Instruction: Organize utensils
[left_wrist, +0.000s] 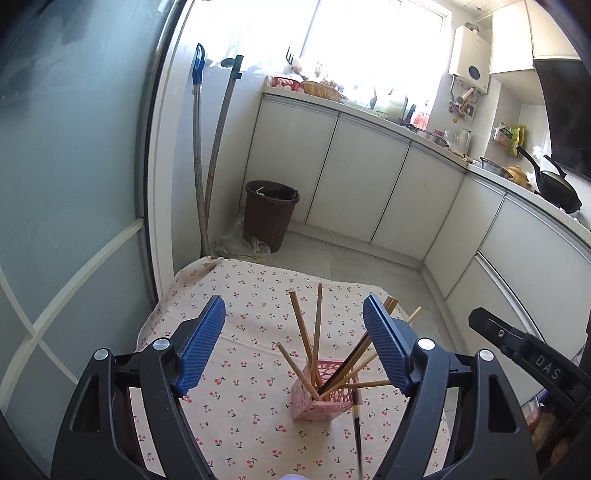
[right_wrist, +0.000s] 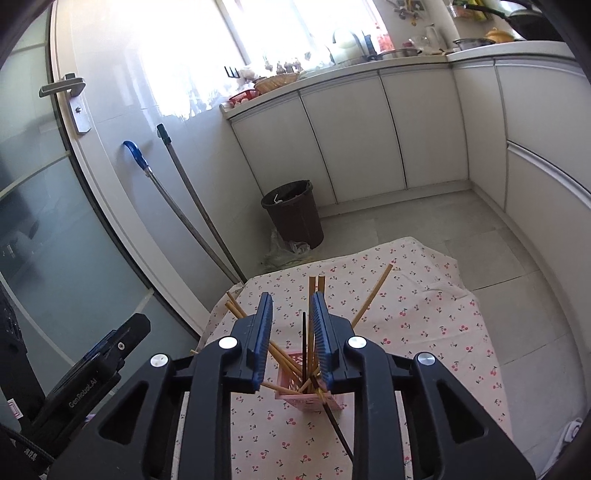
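Because the pink holder (left_wrist: 325, 395) on the cherry-print bench (left_wrist: 236, 332) already bristles with splayed wooden chopsticks (left_wrist: 303, 332), one dark chopstick (right_wrist: 303, 347) stands between the right gripper (right_wrist: 291, 332) pads, narrowly parted and not pressing it. Left gripper (left_wrist: 293, 325) gapes wide, empty. Withdrawing straight upward seems wisest, avoiding tipping neighbours.

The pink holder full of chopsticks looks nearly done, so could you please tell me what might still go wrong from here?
1. One dark chopstick lies on the cloth beside the pink holder, so it may get left out.
2. The wooden chopsticks fan outward; the right hand-held gripper, open close above them, could snag one and tip the light holder.
3. The cherry-print cloth might slide if the holder gets pushed.
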